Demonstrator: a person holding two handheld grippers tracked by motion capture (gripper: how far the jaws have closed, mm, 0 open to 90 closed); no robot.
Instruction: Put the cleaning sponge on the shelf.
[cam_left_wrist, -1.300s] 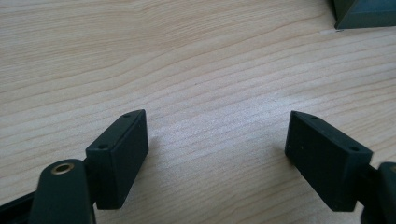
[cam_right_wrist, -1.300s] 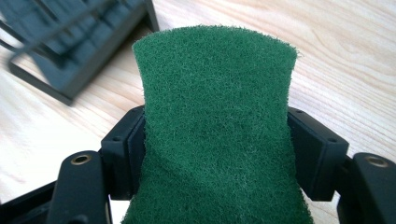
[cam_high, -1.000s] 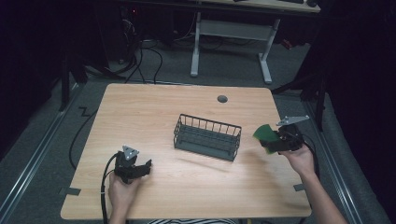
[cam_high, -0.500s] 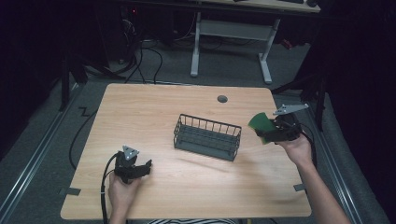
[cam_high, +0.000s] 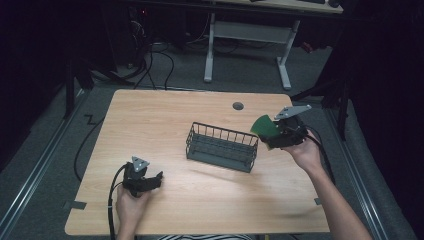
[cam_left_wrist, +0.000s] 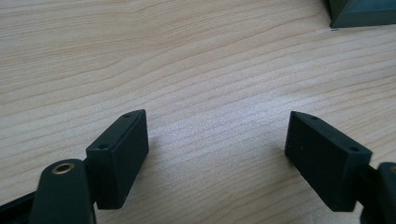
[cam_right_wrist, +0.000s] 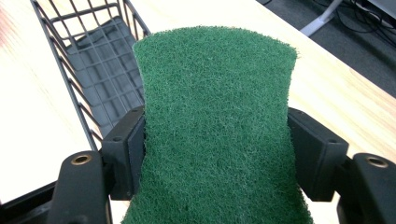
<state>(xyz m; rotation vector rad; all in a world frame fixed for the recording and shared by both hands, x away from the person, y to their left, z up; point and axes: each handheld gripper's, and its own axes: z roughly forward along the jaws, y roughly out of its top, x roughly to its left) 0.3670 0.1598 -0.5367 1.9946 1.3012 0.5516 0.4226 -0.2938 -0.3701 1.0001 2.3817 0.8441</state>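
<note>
A green scouring sponge is squeezed between the jaws of my right gripper, which is shut on it. In the high view that gripper holds the sponge in the air just past the right end of a dark wire basket. The basket lies ahead and to the left in the right gripper view, and looks empty. My left gripper rests low at the table's front left, open, with bare wood between its jaws.
The wooden table has a round cable hole near its far edge. A corner of the basket shows at the top right of the left gripper view. Beyond the table stand a white desk frame and floor cables.
My right gripper has lifted the sponge and carried it up and left, closer to the basket's right end. The left gripper has stayed put.
</note>
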